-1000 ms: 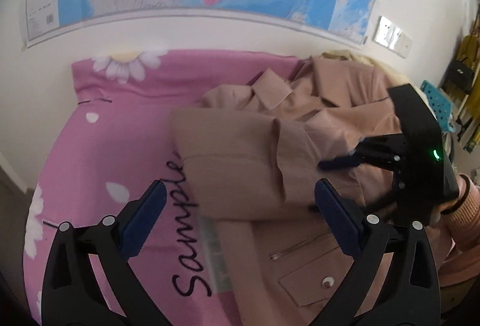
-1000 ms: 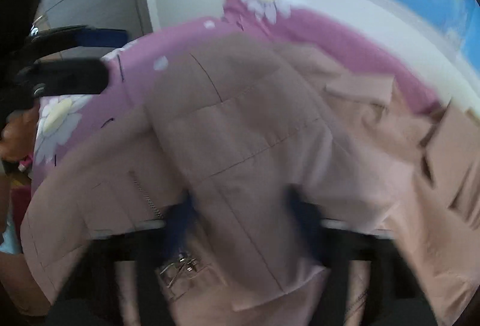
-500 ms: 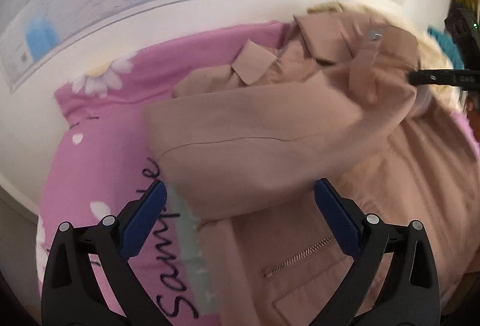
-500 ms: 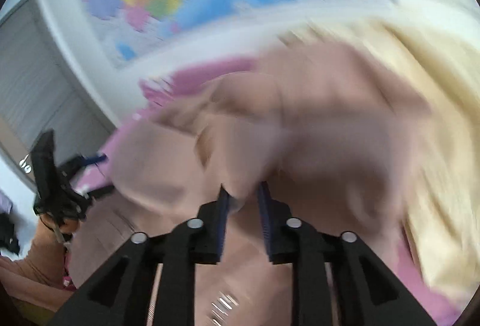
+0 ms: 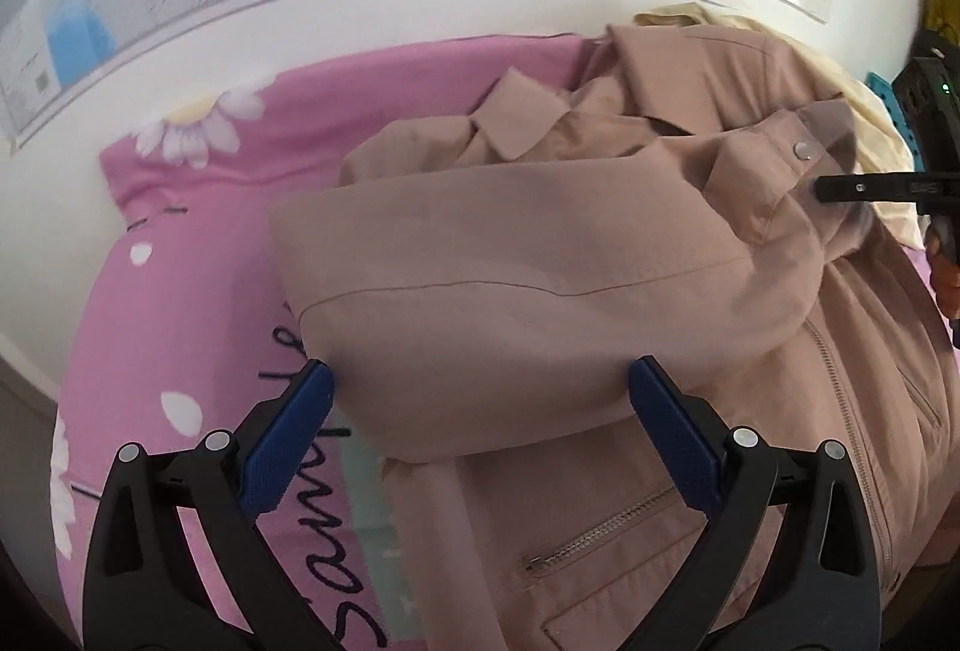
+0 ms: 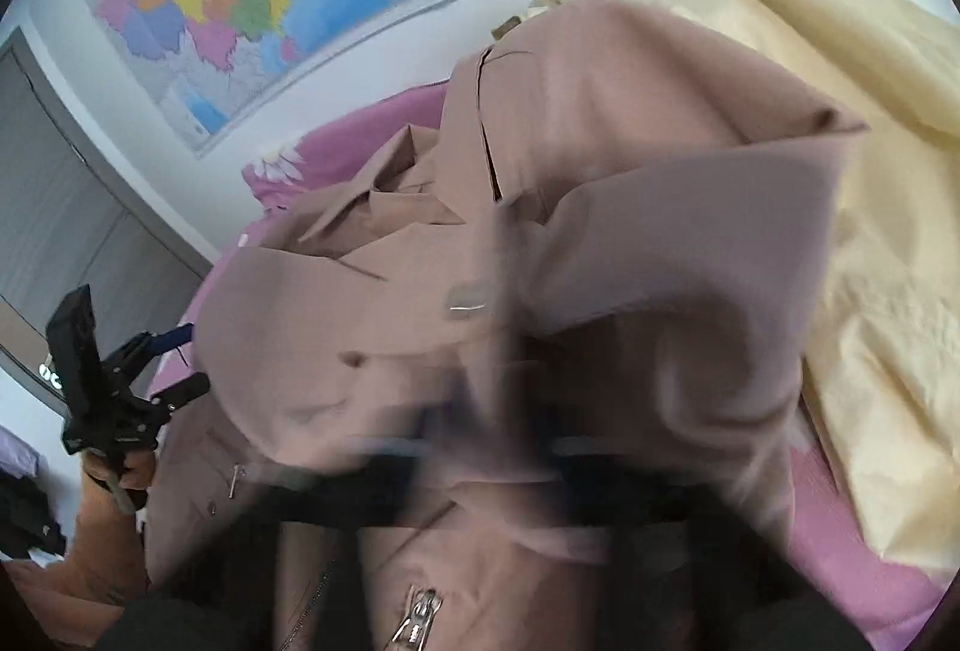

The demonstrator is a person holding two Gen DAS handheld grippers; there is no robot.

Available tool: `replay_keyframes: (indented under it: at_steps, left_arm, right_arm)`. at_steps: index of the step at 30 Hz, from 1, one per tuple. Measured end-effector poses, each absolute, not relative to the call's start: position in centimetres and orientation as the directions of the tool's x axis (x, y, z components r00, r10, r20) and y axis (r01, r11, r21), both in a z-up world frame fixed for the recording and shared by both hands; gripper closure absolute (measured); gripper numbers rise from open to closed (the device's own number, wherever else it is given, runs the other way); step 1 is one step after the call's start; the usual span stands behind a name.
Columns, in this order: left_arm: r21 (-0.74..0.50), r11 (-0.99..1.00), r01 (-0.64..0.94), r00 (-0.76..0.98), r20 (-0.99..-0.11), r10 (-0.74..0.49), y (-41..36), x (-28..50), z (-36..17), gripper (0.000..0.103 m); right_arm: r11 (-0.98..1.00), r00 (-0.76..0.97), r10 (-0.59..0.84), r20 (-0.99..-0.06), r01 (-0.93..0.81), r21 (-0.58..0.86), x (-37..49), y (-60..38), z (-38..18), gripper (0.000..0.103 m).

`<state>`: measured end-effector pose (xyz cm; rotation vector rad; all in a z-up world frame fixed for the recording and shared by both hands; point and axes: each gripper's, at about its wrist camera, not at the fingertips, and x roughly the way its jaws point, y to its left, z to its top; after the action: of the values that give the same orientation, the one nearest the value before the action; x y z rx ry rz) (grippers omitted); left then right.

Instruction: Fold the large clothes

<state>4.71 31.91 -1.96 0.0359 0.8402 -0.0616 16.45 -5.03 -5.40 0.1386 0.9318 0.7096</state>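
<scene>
Swung across the jacket (image 5: 540,291), the sleeve (image 5: 774,171) hangs pinched in the right tongs (image 5: 822,189), which just closed; left tongs (image 5: 480,411) wide. Next: lay it flat.

A bed, covered by a pink sheet (image 5: 198,255) printed with white daisies and dark script lettering, stands against the white wall under a map. A dusty-pink jacket (image 5: 540,255) lies spread on the sheet. Beside the jacket, away from the lettering, lies a pale yellow cloth (image 6: 840,183), its edge under the jacket.
</scene>
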Motion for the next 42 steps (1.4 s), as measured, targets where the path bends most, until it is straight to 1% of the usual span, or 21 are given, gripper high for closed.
replay_keyframes:
  at_steps: [4,7,9,11,13,15,17,19,20,21,22,26,30,34,35,36,37,38,40,41,42]
  left_arm:
    - [0.005,0.999,0.044,0.669,-0.743,-0.026,32.9,3.9,-2.0,0.006]
    - [-0.01,1.0,0.022,0.664,-0.748,-0.022,33.9,3.6,-2.3,0.006]
    - [-0.024,1.0,0.007,0.655,-0.755,-0.023,34.4,3.8,-2.6,0.006]
    - [-0.033,0.999,-0.013,0.648,-0.761,-0.017,34.7,4.0,-2.8,0.006]
    - [-0.039,0.999,-0.017,0.652,-0.758,-0.018,34.5,3.9,-2.7,0.006]
    - [-0.015,1.0,-0.006,0.665,-0.747,-0.007,34.0,3.6,-2.2,0.006]
    - [0.033,0.999,0.004,0.687,-0.726,0.021,33.0,3.2,-1.4,0.006]
    - [0.051,0.998,0.039,0.713,-0.701,0.008,31.8,3.0,-0.4,0.006]
    - [0.053,0.996,0.07,0.726,-0.688,-0.014,30.9,2.9,0.2,0.006]
    - [0.055,0.993,0.105,0.735,-0.677,-0.04,29.8,2.9,0.6,0.006]
    - [0.059,0.988,0.141,0.741,-0.669,-0.066,28.6,3.1,0.9,0.006]
    - [0.101,0.948,0.302,0.733,-0.66,-0.163,22.6,4.4,1.0,0.006]
    - [0.125,0.878,0.462,0.715,-0.638,-0.286,15.8,6.0,1.2,0.006]
    - [0.127,0.866,0.484,0.717,-0.625,-0.309,11.6,9.1,1.4,0.006]
    - [0.124,0.886,0.447,0.731,-0.621,-0.282,11.6,10.0,1.4,0.018]
    - [0.087,0.901,0.426,0.727,-0.625,-0.284,11.9,10.8,1.5,0.037]
    - [0.043,0.91,0.411,0.714,-0.637,-0.292,12.4,11.6,1.5,0.084]
    - [-0.025,0.926,0.377,0.69,-0.659,-0.299,13.5,12.9,1.5,0.1]
    - [-0.07,0.956,0.286,0.723,-0.639,-0.263,15.9,13.7,1.9,0.1]
    - [-0.073,0.965,0.252,0.749,-0.617,-0.242,17.0,13.5,2.4,0.1]
    - [-0.097,0.97,0.225,0.765,-0.599,-0.237,18.3,13.2,3.0,0.101]
  right_arm:
    - [0.794,0.536,0.601,-0.593,-0.488,0.363,14.5,-7.7,-3.0,0.099]
    - [0.829,0.531,0.552,-0.643,-0.435,0.351,14.9,-9.0,-4.6,0.096]
    - [0.844,0.492,0.524,-0.695,-0.408,0.348,15.4,-8.7,-6.2,0.076]
    - [0.845,0.475,0.52,-0.71,-0.407,0.348,15.2,-8.6,-6.9,0.064]
    - [0.848,0.492,0.516,-0.701,-0.411,0.336,14.7,-8.6,-6.7,0.063]
    - [0.835,0.495,0.538,-0.682,-0.42,0.355,14.4,-8.6,-6.4,0.051]
    - [0.821,0.486,0.561,-0.67,-0.433,0.372,14.3,-8.4,-6.2,0.047]
    - [0.822,0.478,0.557,-0.679,-0.435,0.368,14.7,-8.0,-6.4,0.047]
    - [0.82,0.472,0.558,-0.683,-0.438,0.367,14.9,-7.8,-6.5,0.057]
    - [0.808,0.448,0.571,-0.688,-0.454,0.375,15.1,-7.4,-6.6,0.087]
    - [0.802,0.436,0.576,-0.692,-0.462,0.377,15.2,-7.2,-6.6,0.102]
    - [0.724,0.404,0.678,-0.615,-0.515,0.46,14.8,-6.9,-4.3,0.101]
    - [0.649,0.396,0.748,-0.533,-0.603,0.464,13.9,-5.5,0.2,0.101]
    - [0.613,0.372,0.77,-0.518,-0.657,0.439,13.9,-3.5,2.6,0.101]
    - [0.598,0.359,0.78,-0.512,-0.666,0.446,14.0,-3.2,2.9,0.101]
    - [0.584,0.346,0.792,-0.503,-0.67,0.459,14.1,-3.0,3.1,0.101]
    - [0.586,0.349,0.791,-0.503,-0.67,0.455,14.2,-3.1,3.4,0.101]
    - [0.589,0.357,0.788,-0.501,-0.675,0.445,14.1,-3.2,3.6,0.101]
    - [0.595,0.37,0.789,-0.491,-0.661,0.457,14.2,-3.9,3.5,0.098]
    - [0.605,0.387,0.785,-0.484,-0.649,0.462,14.4,-4.6,3.3,0.09]
    - [0.619,0.408,0.775,-0.483,-0.641,0.454,14.4,-5.4,3.1,0.065]
